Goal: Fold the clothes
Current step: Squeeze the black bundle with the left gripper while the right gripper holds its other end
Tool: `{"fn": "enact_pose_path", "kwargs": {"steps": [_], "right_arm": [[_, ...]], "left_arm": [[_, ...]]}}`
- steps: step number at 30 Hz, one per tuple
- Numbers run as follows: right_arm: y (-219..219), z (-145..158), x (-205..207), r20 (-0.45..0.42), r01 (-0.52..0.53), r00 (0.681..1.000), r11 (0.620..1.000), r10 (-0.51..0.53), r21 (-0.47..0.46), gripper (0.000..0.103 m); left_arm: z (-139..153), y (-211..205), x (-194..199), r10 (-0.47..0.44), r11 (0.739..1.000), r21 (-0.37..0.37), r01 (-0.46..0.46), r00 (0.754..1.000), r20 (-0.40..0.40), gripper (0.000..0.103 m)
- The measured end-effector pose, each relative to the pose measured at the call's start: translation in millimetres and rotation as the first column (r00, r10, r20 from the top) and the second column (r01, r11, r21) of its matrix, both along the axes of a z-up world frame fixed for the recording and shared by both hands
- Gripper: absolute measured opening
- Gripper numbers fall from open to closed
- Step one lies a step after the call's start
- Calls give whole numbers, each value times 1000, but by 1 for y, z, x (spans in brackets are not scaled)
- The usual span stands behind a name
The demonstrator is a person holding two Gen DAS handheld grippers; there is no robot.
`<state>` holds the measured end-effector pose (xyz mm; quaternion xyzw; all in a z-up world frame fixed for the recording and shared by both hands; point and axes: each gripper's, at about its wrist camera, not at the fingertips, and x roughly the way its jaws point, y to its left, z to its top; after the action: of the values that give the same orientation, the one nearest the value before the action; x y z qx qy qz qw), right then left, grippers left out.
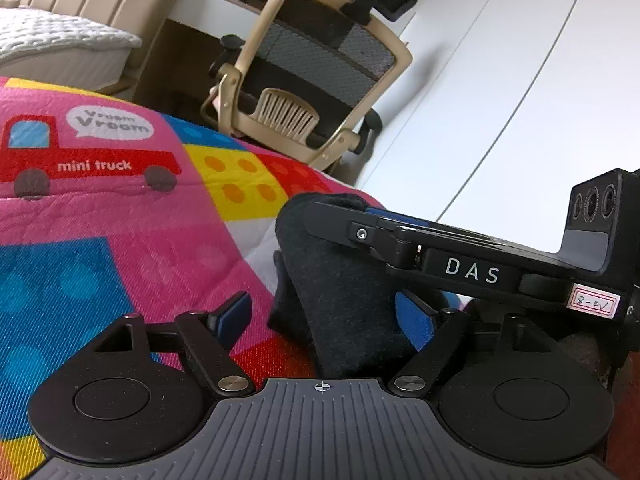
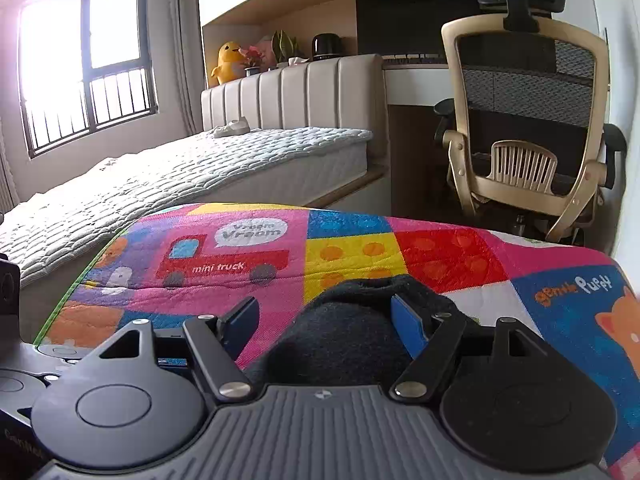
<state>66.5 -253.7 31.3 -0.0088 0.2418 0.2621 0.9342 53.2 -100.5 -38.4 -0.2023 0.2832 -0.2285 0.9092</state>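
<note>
A small dark grey knit garment [image 1: 340, 280] lies bunched on a colourful patchwork quilt [image 1: 120, 240]. My left gripper [image 1: 324, 318] stands open around it: the cloth lies against the right blue pad, while the left pad is apart from it over the quilt. A finger [image 1: 344, 220] of my right gripper reaches in from the right across the garment's far end. In the right wrist view the garment [image 2: 344, 332] sits between the wide-set pads of my right gripper [image 2: 324, 324], its folded edge wrapping the right pad while the left pad is free.
The quilt [image 2: 440, 256] ends a short way beyond the garment. Past that edge stand a beige mesh office chair [image 2: 528, 120] and a desk. A bed [image 2: 200, 168] with a white mattress cover lies to the left. White wardrobe doors [image 1: 500, 80] stand at the right.
</note>
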Motion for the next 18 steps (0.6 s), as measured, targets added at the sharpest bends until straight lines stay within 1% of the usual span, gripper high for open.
{"fn": "enact_pose_path", "kwargs": {"steps": [2,4,5,6,7,8,10,16,18], "right_arm": [[-8,5,-3,3,15,1000,999,-15,45,73],[-26,13,-5,4,51,999,990,-52,131,70],[-33,16,-6,8,78,997,985,-80,151,62],[-38,16,-6,18,113,993,982,-117,149,54],[-42,16,-5,20,142,989,980,-146,142,43],[-45,12,-2,3,158,987,979,-159,132,42],[-47,4,7,-43,163,986,979,-159,123,41],[-37,-3,24,-75,134,989,988,-128,82,43],[-39,-4,27,-87,127,989,988,-119,91,43]], "left_arm": [[0,0,0,-1,1000,0,1,1000,-2,85],[0,0,0,-3,1000,1,3,1000,-3,86],[0,-2,0,-7,1000,7,7,1000,-2,86],[0,-3,0,-10,1000,14,10,1000,0,86],[0,-4,-1,-12,1000,17,12,1000,2,86],[0,-4,-1,-13,1000,20,13,1000,3,86],[0,-5,-1,-14,1000,20,14,1000,3,86],[-1,-2,1,1,1000,8,-1,1000,-10,86],[-1,-2,1,0,1000,10,0,1000,-9,87]]}}
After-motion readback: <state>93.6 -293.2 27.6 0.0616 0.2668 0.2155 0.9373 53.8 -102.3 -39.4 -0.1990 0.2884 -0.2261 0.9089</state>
